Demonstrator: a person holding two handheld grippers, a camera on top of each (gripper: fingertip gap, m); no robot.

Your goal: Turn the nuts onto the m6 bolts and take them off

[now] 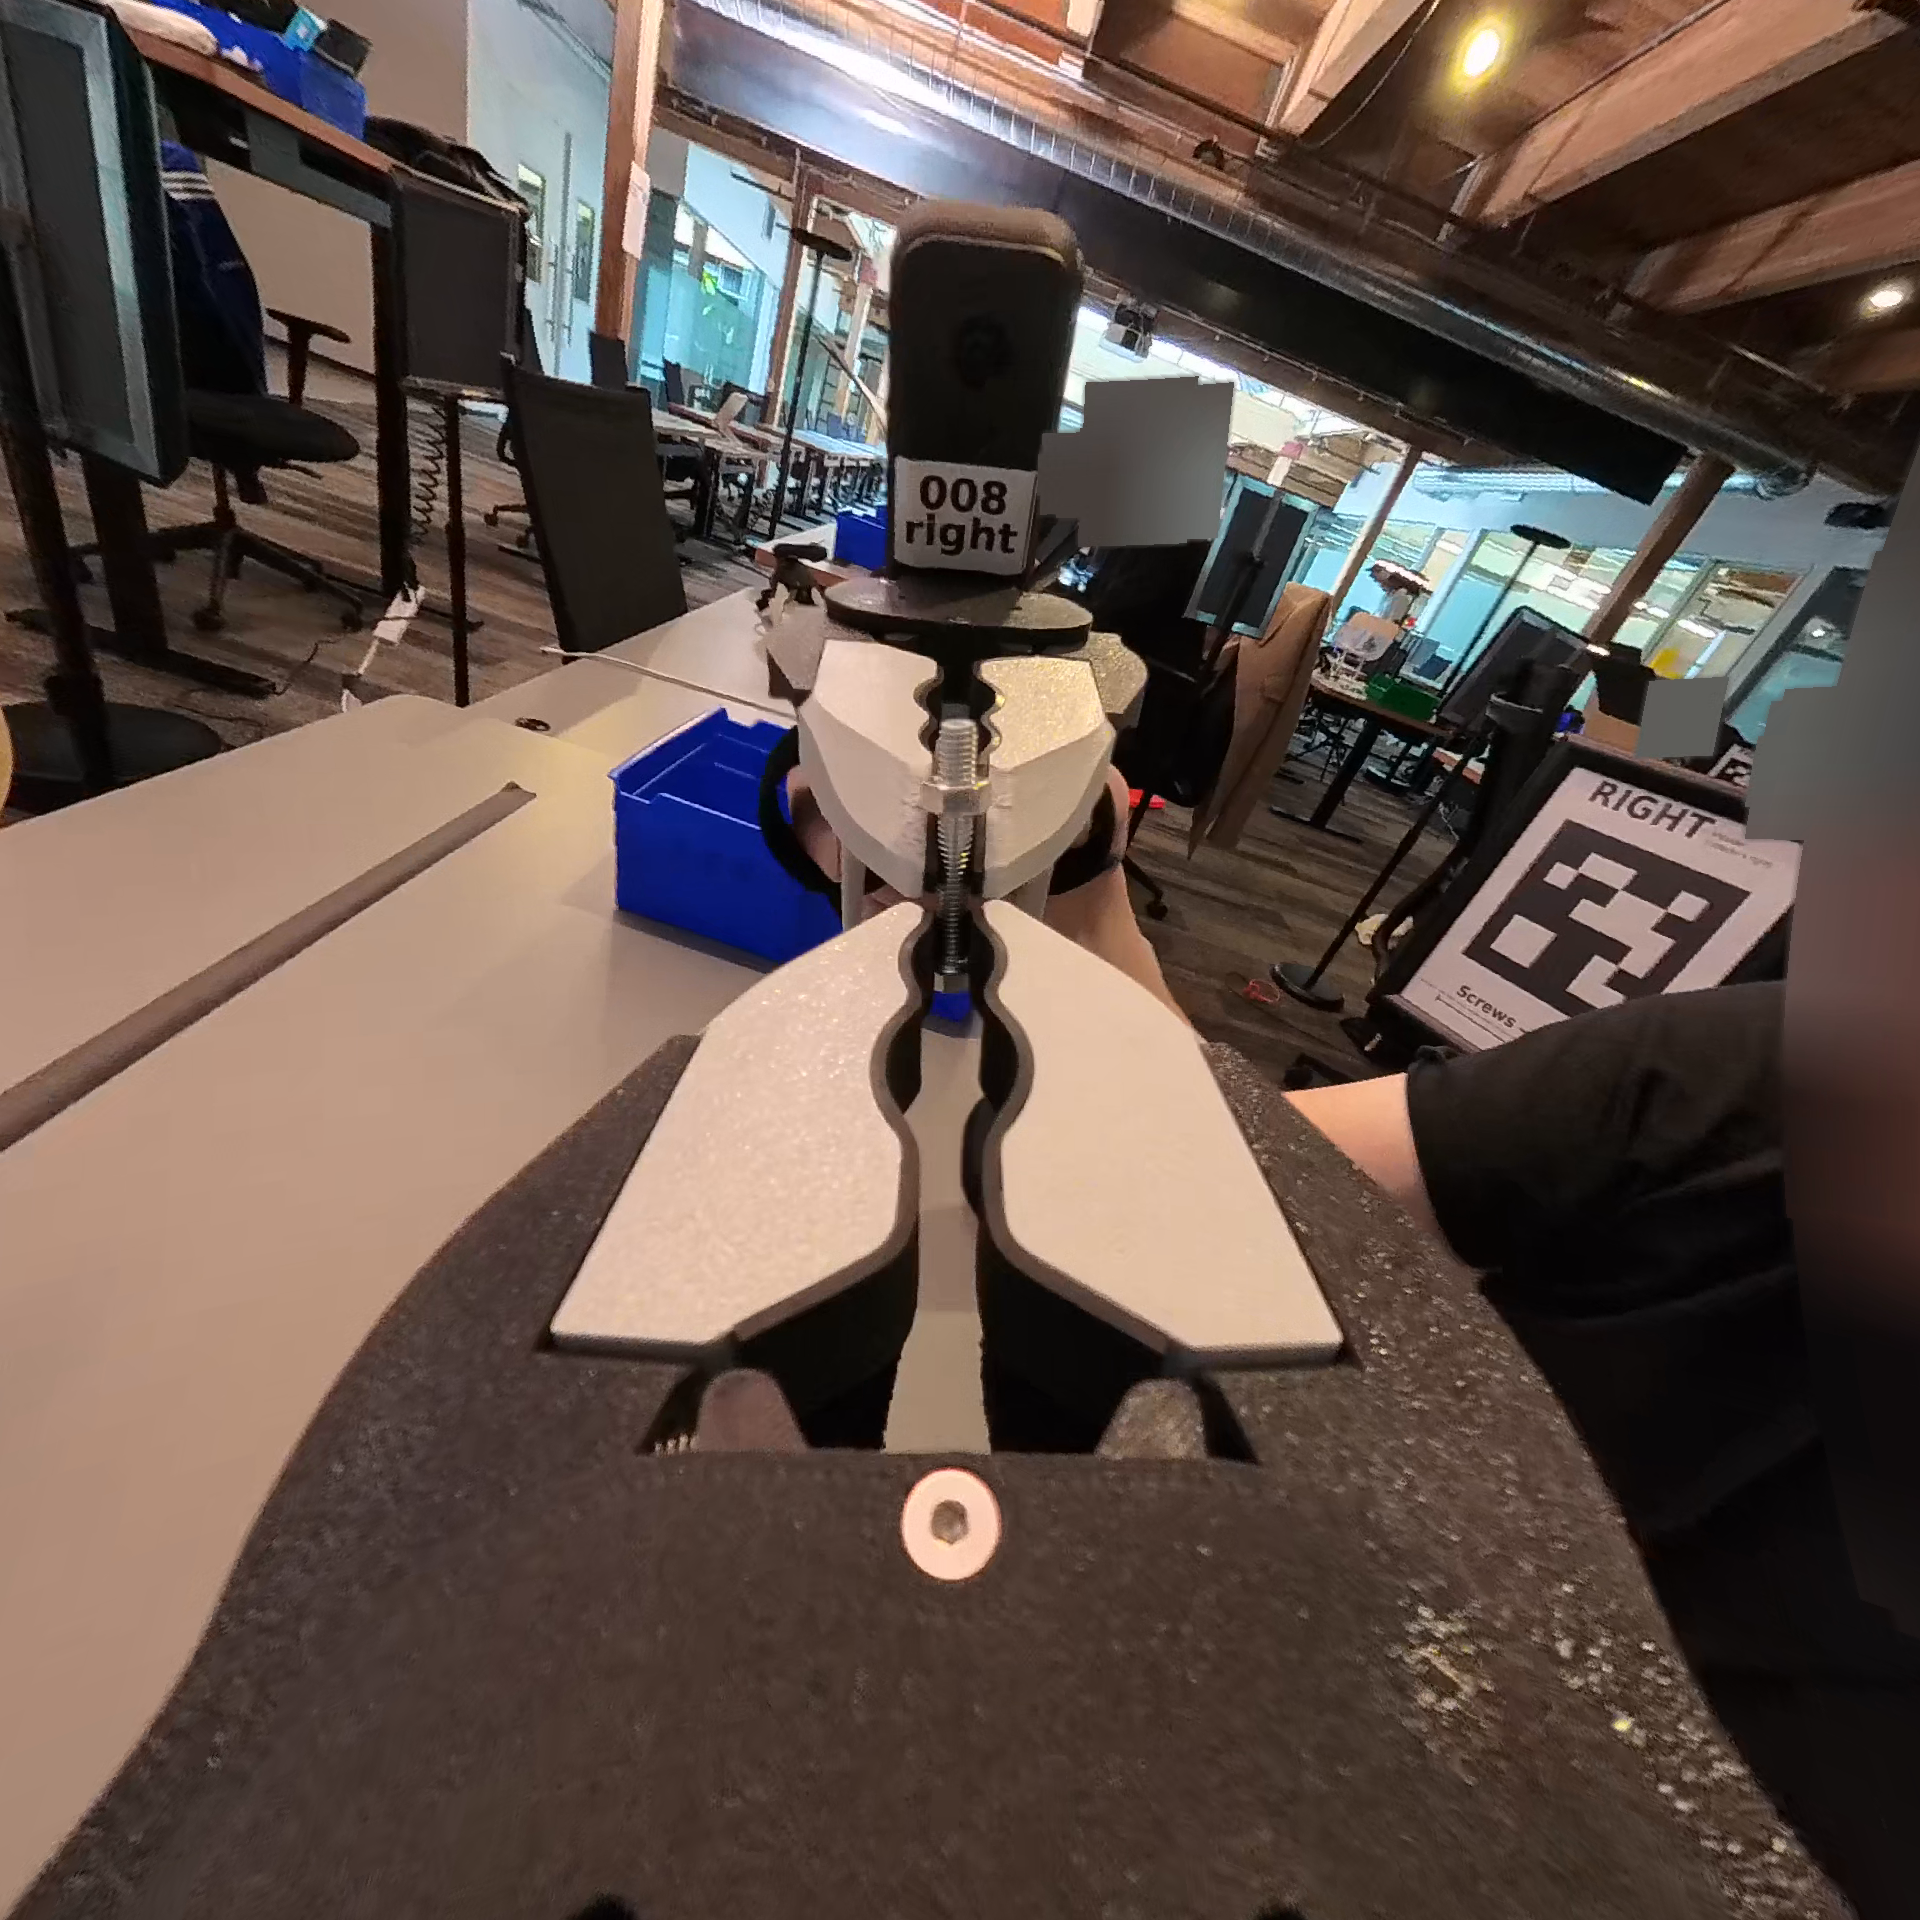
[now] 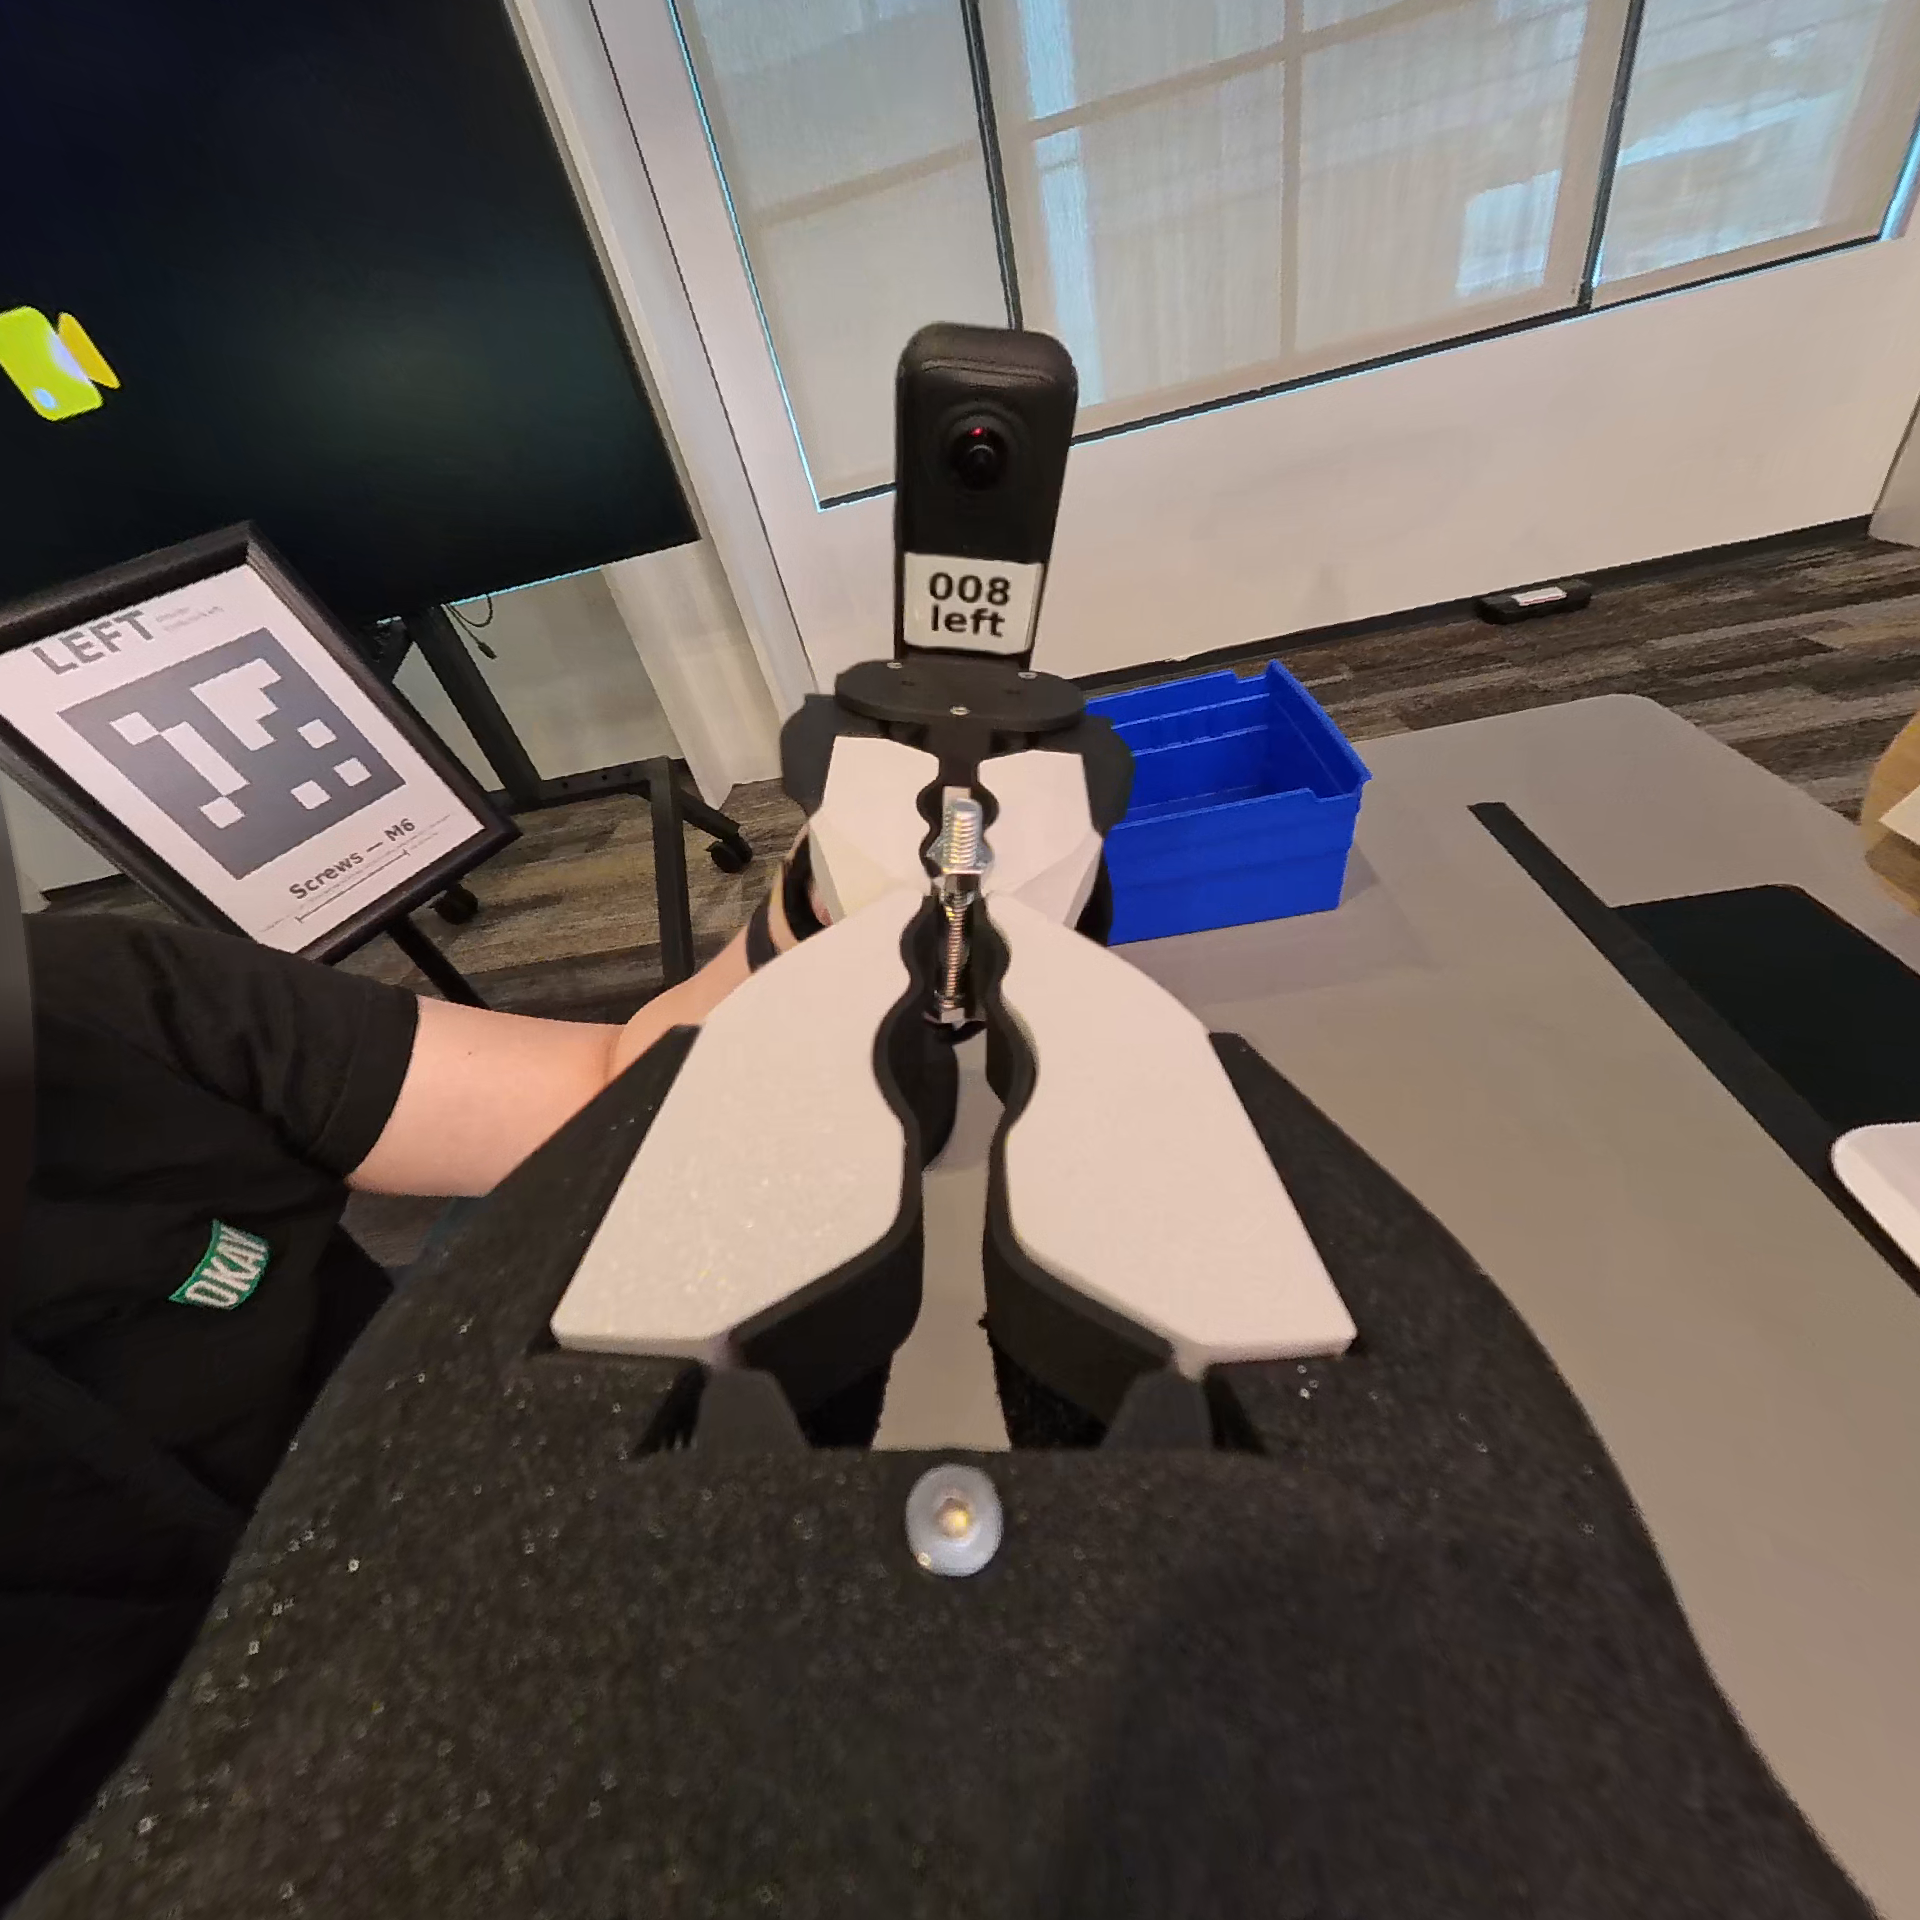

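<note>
Two clenched claws: your left gripper [image 1: 951, 971] and right gripper [image 2: 951, 1003] gripped one bolt [image 1: 951, 883], nut [image 1: 951, 798] threaded on. White printed labels [image 1: 961, 516] marked both.

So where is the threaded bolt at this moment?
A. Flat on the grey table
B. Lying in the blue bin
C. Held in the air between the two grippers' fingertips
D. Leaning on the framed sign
C: the bolt spans the gap between the left gripper and the right gripper, both closed around it, clear of the table and the blue bin.
</note>
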